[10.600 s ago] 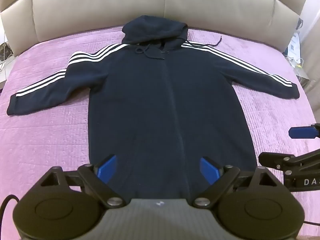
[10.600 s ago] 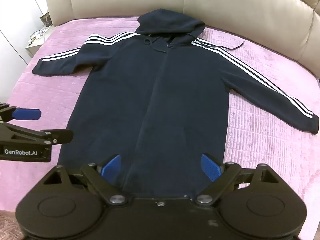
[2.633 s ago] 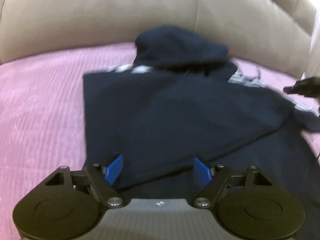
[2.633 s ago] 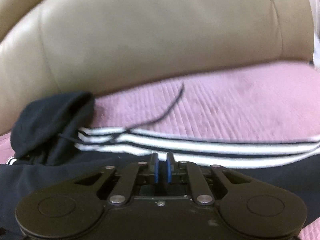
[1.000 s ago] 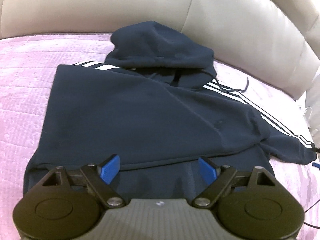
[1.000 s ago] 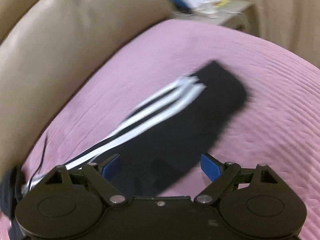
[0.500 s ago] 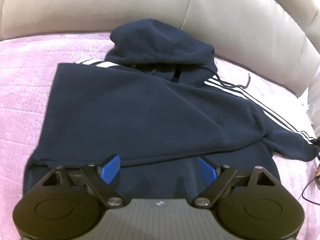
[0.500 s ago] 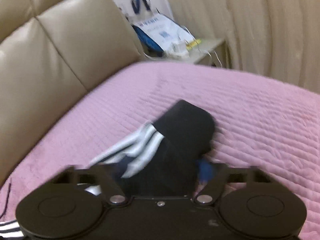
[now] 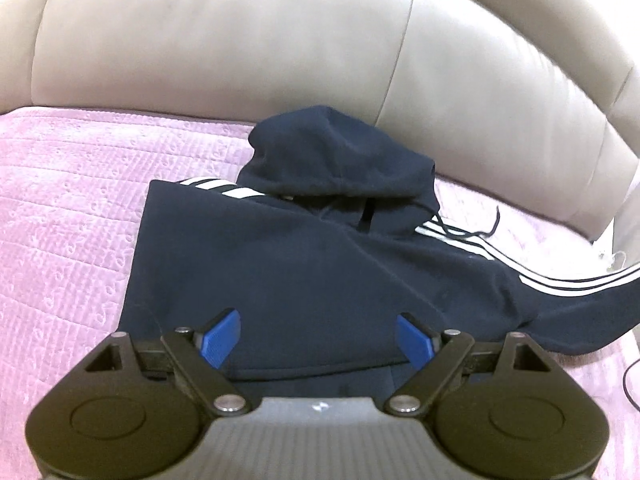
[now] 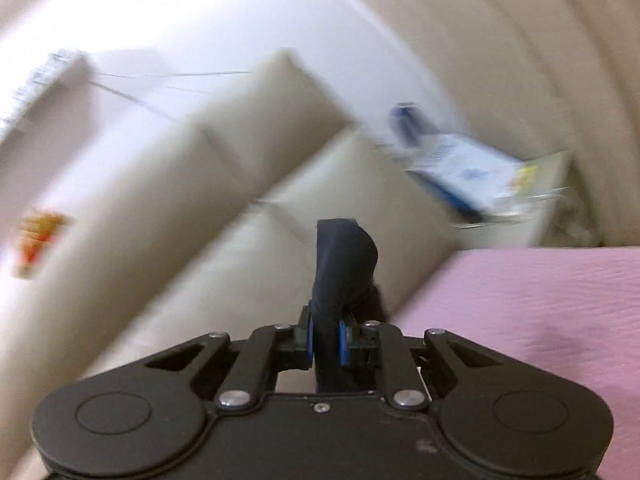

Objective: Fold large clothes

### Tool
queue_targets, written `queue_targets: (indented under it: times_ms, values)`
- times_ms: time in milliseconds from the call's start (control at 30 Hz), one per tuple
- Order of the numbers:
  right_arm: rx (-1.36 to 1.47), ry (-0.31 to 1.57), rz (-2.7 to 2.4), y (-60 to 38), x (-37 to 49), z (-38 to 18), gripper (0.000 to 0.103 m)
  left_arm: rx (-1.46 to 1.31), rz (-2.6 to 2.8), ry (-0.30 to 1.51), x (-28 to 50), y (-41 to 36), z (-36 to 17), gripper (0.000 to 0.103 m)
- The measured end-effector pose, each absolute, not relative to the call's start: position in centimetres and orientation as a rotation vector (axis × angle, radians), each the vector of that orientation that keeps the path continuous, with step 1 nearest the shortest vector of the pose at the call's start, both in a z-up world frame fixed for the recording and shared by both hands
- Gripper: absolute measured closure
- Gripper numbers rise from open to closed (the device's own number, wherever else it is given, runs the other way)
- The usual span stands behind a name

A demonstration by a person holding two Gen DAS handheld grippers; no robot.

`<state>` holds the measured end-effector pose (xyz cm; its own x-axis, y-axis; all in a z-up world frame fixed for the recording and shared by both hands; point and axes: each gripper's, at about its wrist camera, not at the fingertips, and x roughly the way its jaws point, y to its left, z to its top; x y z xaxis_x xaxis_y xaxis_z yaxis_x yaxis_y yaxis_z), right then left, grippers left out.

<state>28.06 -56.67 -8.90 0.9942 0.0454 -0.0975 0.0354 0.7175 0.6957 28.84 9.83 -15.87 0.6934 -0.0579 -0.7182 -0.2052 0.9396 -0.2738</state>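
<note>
A navy hoodie (image 9: pixel 304 280) with white sleeve stripes lies on the pink bed cover, its hood (image 9: pixel 340 160) toward the headboard and its left side folded over the body. My left gripper (image 9: pixel 320 338) is open and empty, hovering over the hoodie's middle. The striped right sleeve (image 9: pixel 560 296) runs off to the right edge of the left wrist view. My right gripper (image 10: pixel 326 344) is shut on the sleeve's cuff (image 10: pixel 344 264) and holds it lifted above the bed; the cuff sticks up between the blue pads.
A beige padded headboard (image 9: pixel 240 52) stands behind the bed. The pink bed cover (image 9: pixel 60 208) spreads left of the hoodie and shows in the right wrist view (image 10: pixel 540 312). A bedside stand with blue-white packets (image 10: pixel 480 184) is at the right. A dark cable (image 9: pixel 630 380) lies at the right edge.
My right gripper has closed on the sleeve cuff and lifted it off the bed, swinging upward. My left gripper has moved a little forward over the hoodie, still open.
</note>
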Motion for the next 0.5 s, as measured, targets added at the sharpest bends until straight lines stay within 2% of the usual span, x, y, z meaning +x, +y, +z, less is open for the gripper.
queue_targets:
  times_ms: [167, 300, 500]
  values:
    - [0.803, 0.066, 0.247, -48.2, 27.3, -3.1, 0.087, -0.381, 0.094, 0.786, 28.0, 11.1, -15.5, 0.016]
    - [0.814, 0.069, 0.487, -39.8, 28.2, -0.6, 0.087, -0.412, 0.107, 0.769, 27.3, 12.5, -15.1, 0.016]
    - [0.781, 0.209, 0.725, -26.5, 29.1, -1.1, 0.087, -0.453, 0.133, 0.718, 26.4, 15.2, -14.1, 0.016]
